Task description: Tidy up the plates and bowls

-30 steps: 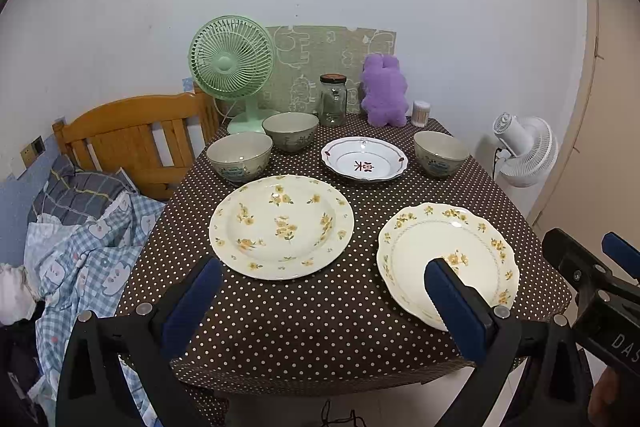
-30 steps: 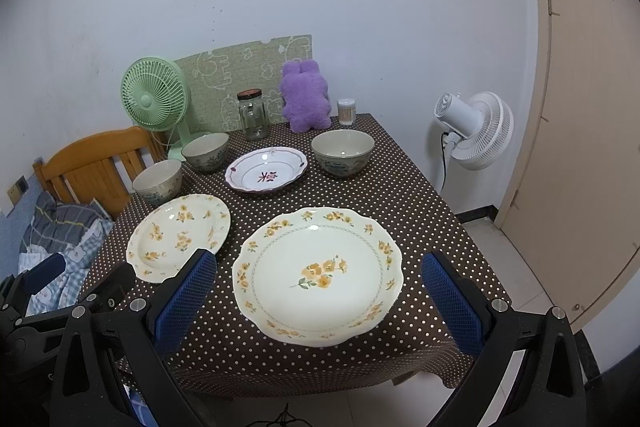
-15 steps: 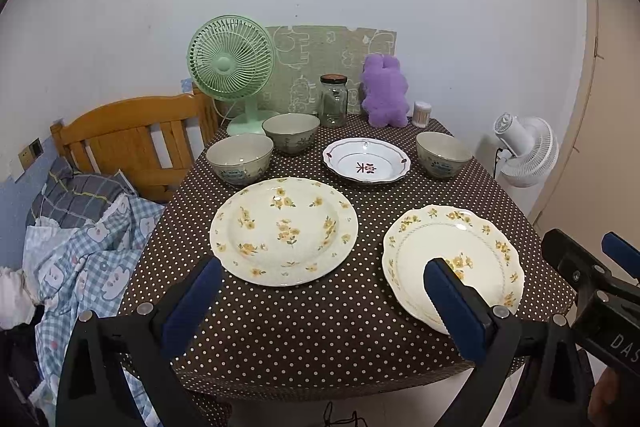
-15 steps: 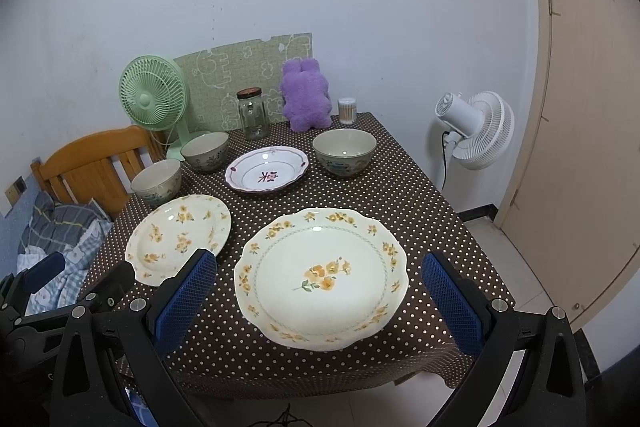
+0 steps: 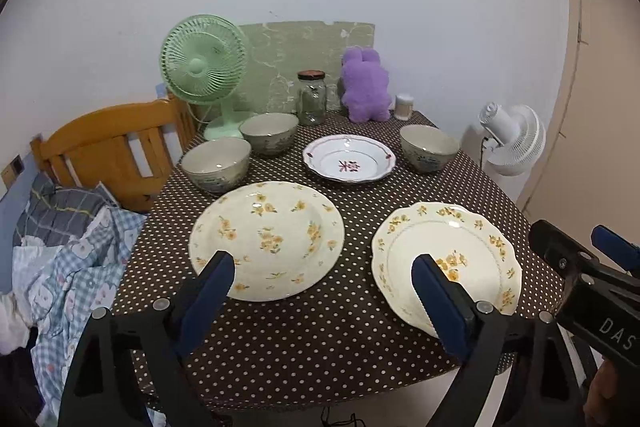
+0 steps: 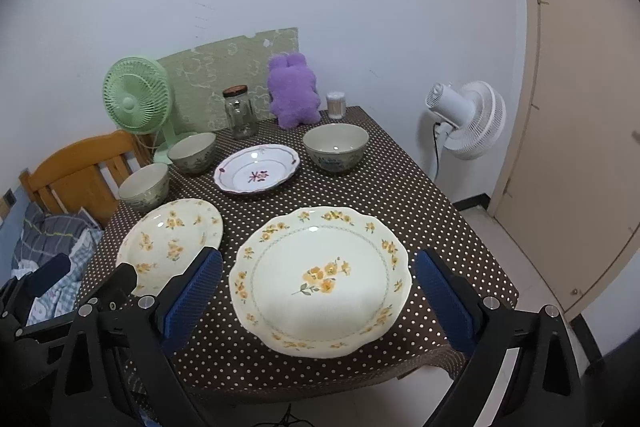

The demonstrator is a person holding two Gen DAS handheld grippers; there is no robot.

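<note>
Ceramic, stiff and breakable, the scalloped plate [image 6: 320, 279] lies flat by the tabletop's near edge; its thin, glossy rim is the only hold. Right gripper [image 6: 316, 303] and left gripper [image 5: 324, 299], both empty, have just been narrowing yet stand spread.

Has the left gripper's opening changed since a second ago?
Yes. The left gripper has just been closing a little: its blue pads sit nearer each other against the camera's fixed frame. Nothing lies between them, and the yellow-flowered plate remains untouched.

Brown white-dotted tablecloth [image 6: 392, 195]; yellow-flowered cream plate [image 6: 320, 279].
</note>
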